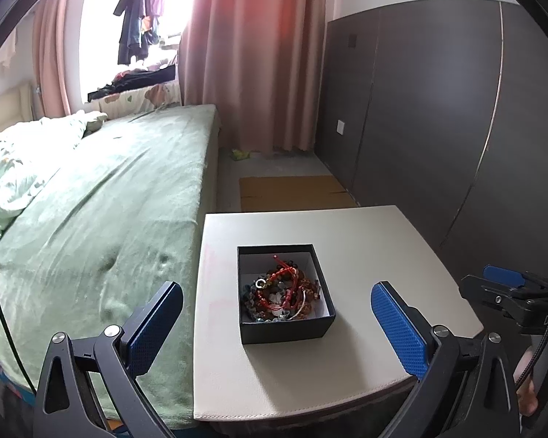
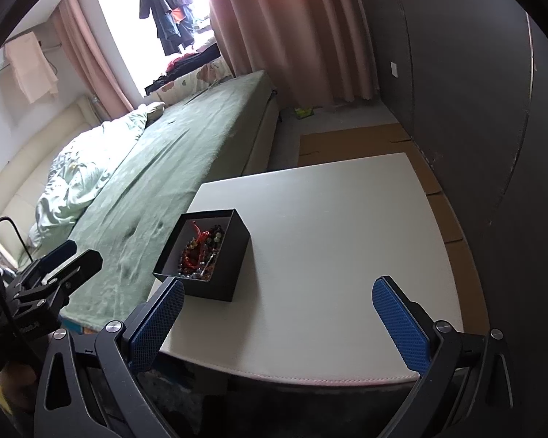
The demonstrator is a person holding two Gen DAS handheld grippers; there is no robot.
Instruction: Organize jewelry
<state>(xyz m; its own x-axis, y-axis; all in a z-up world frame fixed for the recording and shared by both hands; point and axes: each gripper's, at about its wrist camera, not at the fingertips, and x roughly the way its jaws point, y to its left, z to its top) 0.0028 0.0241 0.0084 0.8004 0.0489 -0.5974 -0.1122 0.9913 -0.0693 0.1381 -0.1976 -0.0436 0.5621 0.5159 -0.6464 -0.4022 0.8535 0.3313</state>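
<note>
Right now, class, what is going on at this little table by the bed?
A person holds a two-finger gripper in each hand over a white table beside a green bed. On the table sits a black box with no lid, full of tangled bracelets. The left gripper points at the box with its jaws wide apart. The right gripper, also open, hangs over bare tabletop beside the box. Neither holds or touches anything yet.

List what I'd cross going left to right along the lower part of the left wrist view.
Green bed cover → left gripper's left pad → black jewelry box on the white table → its right pad → right gripper, at the frame's right edge.
</note>
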